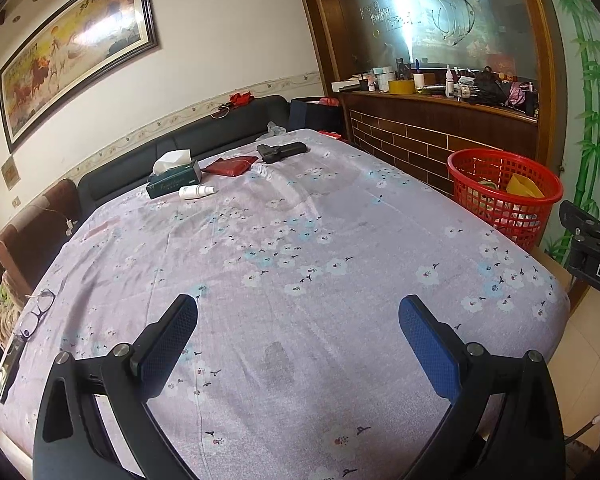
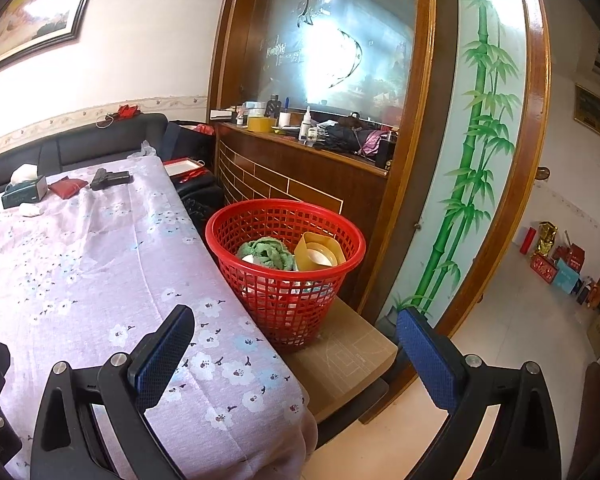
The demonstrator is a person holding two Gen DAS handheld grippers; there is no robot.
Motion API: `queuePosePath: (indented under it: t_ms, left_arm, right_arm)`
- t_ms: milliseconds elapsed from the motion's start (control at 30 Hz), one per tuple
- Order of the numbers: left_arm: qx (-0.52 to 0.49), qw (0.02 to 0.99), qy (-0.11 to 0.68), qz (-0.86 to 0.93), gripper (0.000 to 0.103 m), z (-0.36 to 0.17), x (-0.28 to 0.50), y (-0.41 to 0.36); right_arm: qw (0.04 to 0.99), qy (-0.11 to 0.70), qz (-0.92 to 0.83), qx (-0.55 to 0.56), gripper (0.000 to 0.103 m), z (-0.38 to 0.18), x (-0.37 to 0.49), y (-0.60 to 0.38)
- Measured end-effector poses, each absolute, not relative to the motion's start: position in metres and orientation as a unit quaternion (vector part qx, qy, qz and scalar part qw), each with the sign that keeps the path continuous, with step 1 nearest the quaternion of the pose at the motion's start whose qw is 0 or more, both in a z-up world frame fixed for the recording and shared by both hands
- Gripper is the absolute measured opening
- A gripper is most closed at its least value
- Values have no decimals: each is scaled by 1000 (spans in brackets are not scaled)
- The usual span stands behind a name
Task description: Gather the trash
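Both grippers are seen spread wide with nothing held: the left gripper (image 1: 298, 330) is held over the near edge of the tabletop (image 1: 300, 248), the right gripper (image 2: 296, 340) over its near right corner, aimed at the red basket (image 2: 216, 236).

The basket is set on a cardboard box (image 2: 352, 348) just beside the right edge of the tabletop. A green cloth (image 2: 266, 252) and a yellow tape roll (image 2: 318, 254) are already seen inside it.

The middle and near parts of the flowered cloth are bare. Items are left only at the far edge: a tissue box (image 1: 175, 182), a white spray bottle (image 1: 196, 191) touching or just beside it, a red pouch (image 1: 230, 166), and a black object (image 1: 282, 151) near the far right corner. Glasses (image 1: 40, 308) are seen at the left edge.

Judgement: collection looks nearly done, or a next piece is to be chosen. Which far-edge items count as trash cannot be told. If the bottle is picked, it should be gripped across its body by the left gripper, jaws square to its long axis, since a round body may roll. It should be released well inside the basket rim, not over the gap.
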State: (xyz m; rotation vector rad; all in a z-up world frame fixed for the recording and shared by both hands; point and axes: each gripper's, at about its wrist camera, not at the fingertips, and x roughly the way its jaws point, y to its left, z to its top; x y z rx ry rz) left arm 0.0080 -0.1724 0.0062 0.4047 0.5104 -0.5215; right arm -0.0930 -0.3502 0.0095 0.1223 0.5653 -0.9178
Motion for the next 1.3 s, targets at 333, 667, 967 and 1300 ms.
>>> queuePosePath:
  t_ms: [333, 667, 967, 1300]
  left_arm:
    - [194, 914, 250, -253, 100, 5, 9, -171]
    - [194, 914, 251, -253, 100, 5, 9, -171]
    - [193, 914, 253, -253, 100, 3, 8, -171]
    - [193, 913, 254, -253, 100, 2, 9, -171]
  right_arm:
    - [856, 271, -435, 59, 102, 9, -92, -349]
    - [856, 274, -434, 60, 102, 8, -90, -349]
    - [856, 277, -433, 59, 102, 7, -88, -349]
    - [855, 279, -433, 60, 102, 7, -88, -349]
